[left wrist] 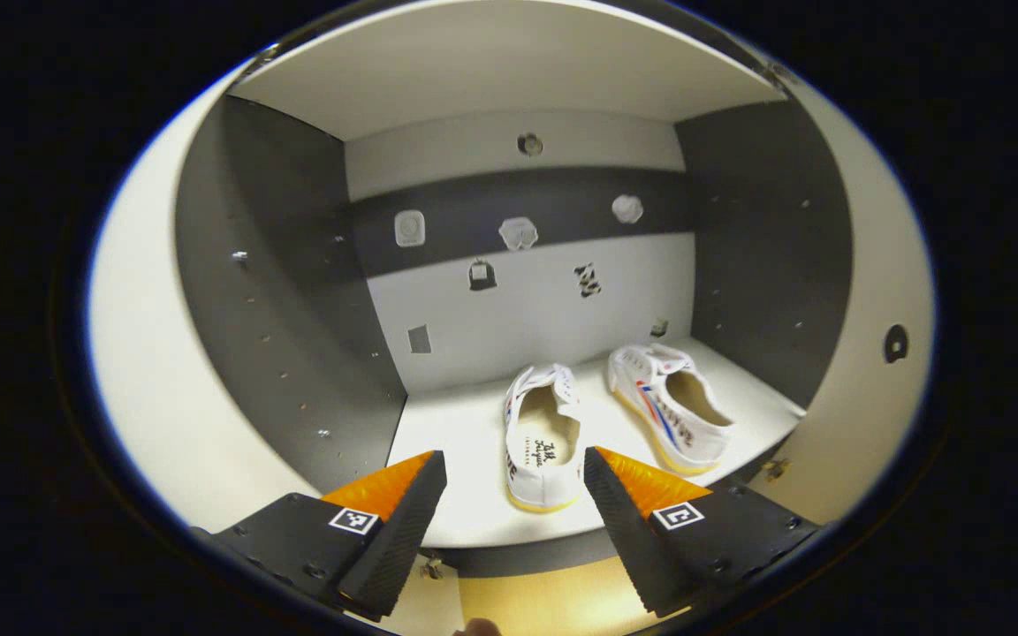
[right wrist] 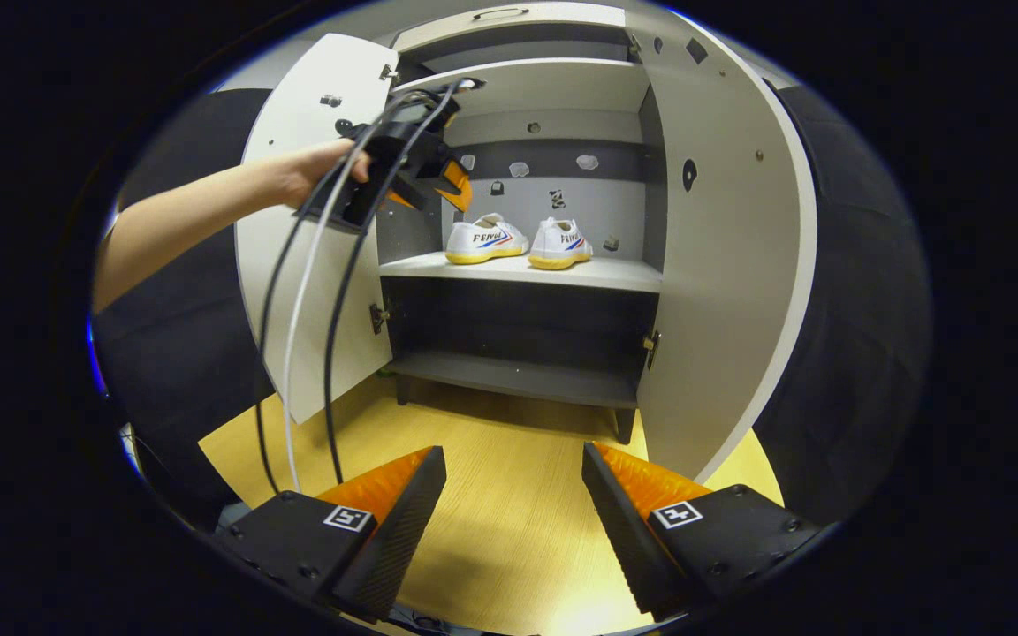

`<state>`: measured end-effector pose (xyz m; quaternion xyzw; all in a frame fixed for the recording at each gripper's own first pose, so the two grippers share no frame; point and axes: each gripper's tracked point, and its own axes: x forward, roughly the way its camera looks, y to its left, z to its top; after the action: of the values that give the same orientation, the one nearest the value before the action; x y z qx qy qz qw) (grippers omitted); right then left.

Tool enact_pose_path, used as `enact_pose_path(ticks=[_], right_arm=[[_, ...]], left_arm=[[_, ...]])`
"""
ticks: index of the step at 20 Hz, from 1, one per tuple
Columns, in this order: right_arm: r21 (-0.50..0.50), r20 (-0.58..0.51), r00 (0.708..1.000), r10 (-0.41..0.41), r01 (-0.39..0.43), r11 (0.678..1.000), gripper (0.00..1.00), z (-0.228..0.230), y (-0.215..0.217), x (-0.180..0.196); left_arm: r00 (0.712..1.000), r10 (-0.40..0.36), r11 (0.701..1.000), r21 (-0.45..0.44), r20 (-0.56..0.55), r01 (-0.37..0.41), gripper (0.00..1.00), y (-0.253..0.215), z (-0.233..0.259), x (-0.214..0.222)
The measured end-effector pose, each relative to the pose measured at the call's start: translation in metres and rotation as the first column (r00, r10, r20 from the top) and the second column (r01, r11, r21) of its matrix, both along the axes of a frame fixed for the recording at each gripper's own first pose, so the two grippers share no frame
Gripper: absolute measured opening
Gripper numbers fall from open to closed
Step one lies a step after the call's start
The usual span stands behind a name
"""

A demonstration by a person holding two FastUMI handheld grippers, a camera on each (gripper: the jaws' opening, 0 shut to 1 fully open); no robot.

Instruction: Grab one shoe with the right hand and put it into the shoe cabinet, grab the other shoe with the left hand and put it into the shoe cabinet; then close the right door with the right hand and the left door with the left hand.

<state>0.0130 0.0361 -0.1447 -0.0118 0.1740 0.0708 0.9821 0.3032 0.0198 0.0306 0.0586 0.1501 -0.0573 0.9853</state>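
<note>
Left gripper point(left wrist: 514, 481) jaws apart, empty; shoes point(left wrist: 543, 437) near shelf edge point(left wrist: 509, 521).

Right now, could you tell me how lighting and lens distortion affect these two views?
Left gripper view: sharp, the cabinet walls bow outward, the shelf around the shoes is brightly lit. Right gripper view: doors curve strongly, glare on the wooden floor, lower compartment in shadow.

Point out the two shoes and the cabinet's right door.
Left shoe point(left wrist: 543, 437), left gripper view: on its insole.
Right shoe point(left wrist: 681, 415), left gripper view: on its side wall.
Right door point(right wrist: 721, 265), right gripper view: on its bare inner face.
</note>
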Motion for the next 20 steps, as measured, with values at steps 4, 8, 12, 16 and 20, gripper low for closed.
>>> enact_pose_path(ticks=[4, 8, 12, 16, 20], right_arm=[[0.008, 0.047, 0.997, -0.065, 0.064, 0.998, 0.99, 0.035, -0.005, -0.011], [0.037, 0.113, 0.979, -0.171, 0.168, 0.985, 0.99, 0.082, -0.031, -0.023], [0.127, 0.177, 0.943, -0.282, 0.263, 0.957, 0.98, 0.133, -0.066, -0.032], [0.163, 0.223, 0.884, -0.412, 0.383, 0.909, 0.98, 0.178, -0.126, -0.033], [0.179, 0.247, 0.832, -0.496, 0.464, 0.868, 0.98, 0.199, -0.180, -0.029]], left_arm=[[0.985, -0.044, 0.991, -0.121, 0.168, 0.064, 0.96, 0.005, 0.016, -0.084], [0.977, -0.057, 0.991, -0.107, 0.207, 0.081, 0.96, 0.025, -0.007, -0.161], [0.985, -0.049, 0.986, -0.147, 0.166, 0.074, 0.97, 0.047, -0.047, -0.223], [0.991, -0.036, 0.983, -0.172, 0.129, 0.058, 0.98, 0.067, -0.085, -0.264], [0.992, 0.004, 0.976, -0.216, 0.124, 0.023, 0.98, 0.089, -0.086, -0.290]])
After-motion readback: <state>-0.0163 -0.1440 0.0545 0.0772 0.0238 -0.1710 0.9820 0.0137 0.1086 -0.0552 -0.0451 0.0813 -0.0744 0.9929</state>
